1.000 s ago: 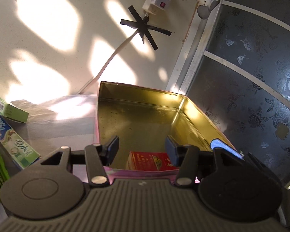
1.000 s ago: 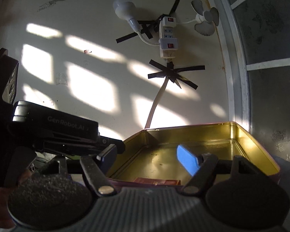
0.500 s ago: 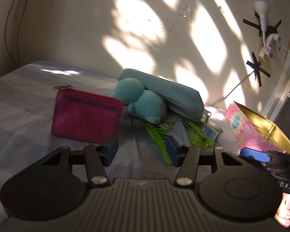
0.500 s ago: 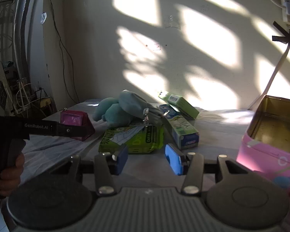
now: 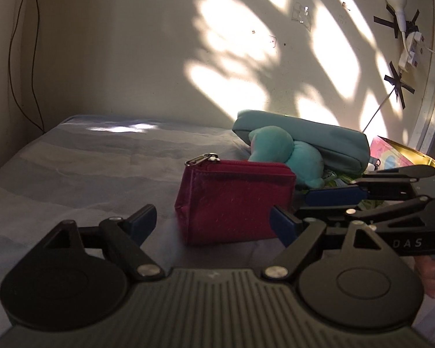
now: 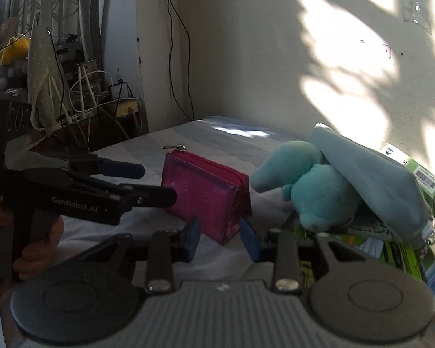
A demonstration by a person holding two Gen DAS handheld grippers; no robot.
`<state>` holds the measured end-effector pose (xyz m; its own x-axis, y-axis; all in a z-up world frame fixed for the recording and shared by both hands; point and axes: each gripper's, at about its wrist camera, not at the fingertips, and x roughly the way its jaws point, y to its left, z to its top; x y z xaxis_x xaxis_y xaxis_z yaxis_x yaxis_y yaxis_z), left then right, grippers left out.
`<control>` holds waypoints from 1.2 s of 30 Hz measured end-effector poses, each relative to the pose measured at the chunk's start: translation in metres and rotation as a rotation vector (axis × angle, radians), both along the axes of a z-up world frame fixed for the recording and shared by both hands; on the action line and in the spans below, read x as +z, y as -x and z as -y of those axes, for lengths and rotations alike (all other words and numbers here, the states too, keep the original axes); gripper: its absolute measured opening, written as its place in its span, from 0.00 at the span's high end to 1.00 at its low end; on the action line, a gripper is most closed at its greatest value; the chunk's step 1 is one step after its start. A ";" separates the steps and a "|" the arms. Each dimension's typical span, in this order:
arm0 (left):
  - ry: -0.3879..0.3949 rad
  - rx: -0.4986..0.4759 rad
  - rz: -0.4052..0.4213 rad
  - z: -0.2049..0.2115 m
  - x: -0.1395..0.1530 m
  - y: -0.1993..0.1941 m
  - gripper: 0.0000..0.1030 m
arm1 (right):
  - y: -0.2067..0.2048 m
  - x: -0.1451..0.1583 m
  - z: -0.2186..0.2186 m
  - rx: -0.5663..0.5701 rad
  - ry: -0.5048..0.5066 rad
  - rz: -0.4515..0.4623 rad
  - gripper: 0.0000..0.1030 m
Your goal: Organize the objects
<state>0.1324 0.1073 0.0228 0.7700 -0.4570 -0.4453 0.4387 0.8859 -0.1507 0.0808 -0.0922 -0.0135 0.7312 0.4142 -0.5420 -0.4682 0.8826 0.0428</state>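
the gold-lined tin box with pink outside point(image 5: 403, 155) at the right of the left wrist view is mostly hidden behind the black right gripper point(image 5: 287, 208) and cut by the fisheye rim. the green printed packets point(image 6: 391, 249) at the lower right of the right wrist view lie half buried under the teal plush toy point(image 6: 319, 185) and the teal fabric pouch point(image 6: 371, 179); their print is too blurred to read. the near lower corner of the magenta zip purse point(image 6: 206, 191) sinks behind the blue pads.
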 end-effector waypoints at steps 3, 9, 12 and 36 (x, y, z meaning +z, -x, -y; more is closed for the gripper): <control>0.030 -0.015 -0.037 0.001 -0.005 -0.006 0.22 | -0.016 -0.008 -0.006 -0.005 -0.004 -0.030 0.72; 0.070 -0.062 -0.092 0.005 -0.009 0.005 0.54 | -0.007 -0.012 0.007 -0.028 -0.071 -0.064 0.79; 0.119 -0.124 -0.058 0.014 -0.003 0.035 0.57 | 0.030 -0.003 0.026 -0.033 -0.079 -0.023 0.79; 0.037 -0.717 0.056 0.430 0.051 0.092 0.56 | 0.203 0.048 0.330 -0.831 0.054 0.278 0.77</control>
